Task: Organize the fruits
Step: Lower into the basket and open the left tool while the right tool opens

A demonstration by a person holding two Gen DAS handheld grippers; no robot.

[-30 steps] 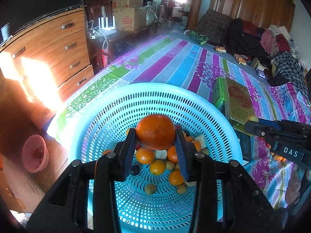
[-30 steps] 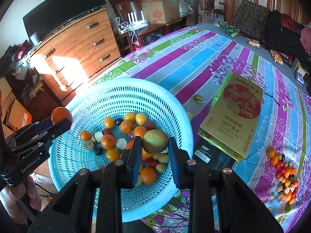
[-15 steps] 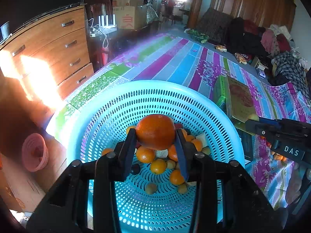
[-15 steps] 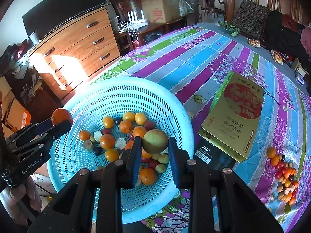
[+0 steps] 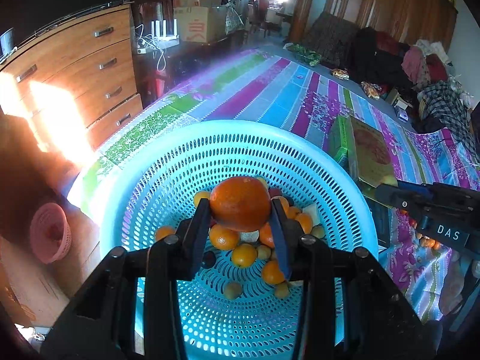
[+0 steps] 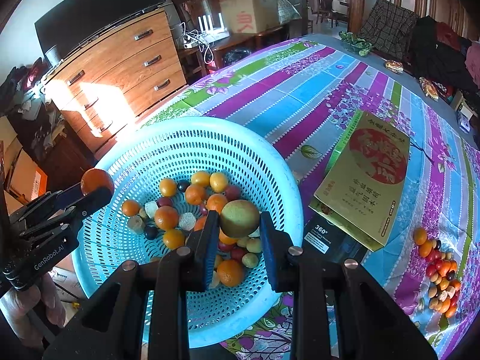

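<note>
A cluttered room surrounds a long worktop (image 6: 300, 90) under a cloth striped purple, blue and green. A wooden chest of drawers (image 6: 120, 69) stands at the left with sunlight glaring on it; cardboard boxes (image 6: 249, 9) sit behind, clothes are piled at the right. A big turquoise perforated basket (image 6: 150, 156) sits at the worktop's near corner, holding a heap of small fruits (image 6: 192, 210). Beside it lies a flat gold box (image 6: 366, 180), and near that a second pile of fruits (image 6: 438, 270) lies on the cloth. The left tool (image 5: 240, 207) clamps an orange (image 5: 240, 204) above the basket; the right tool (image 6: 238, 225) pinches a greenish fruit (image 6: 240, 217) over it.
</note>
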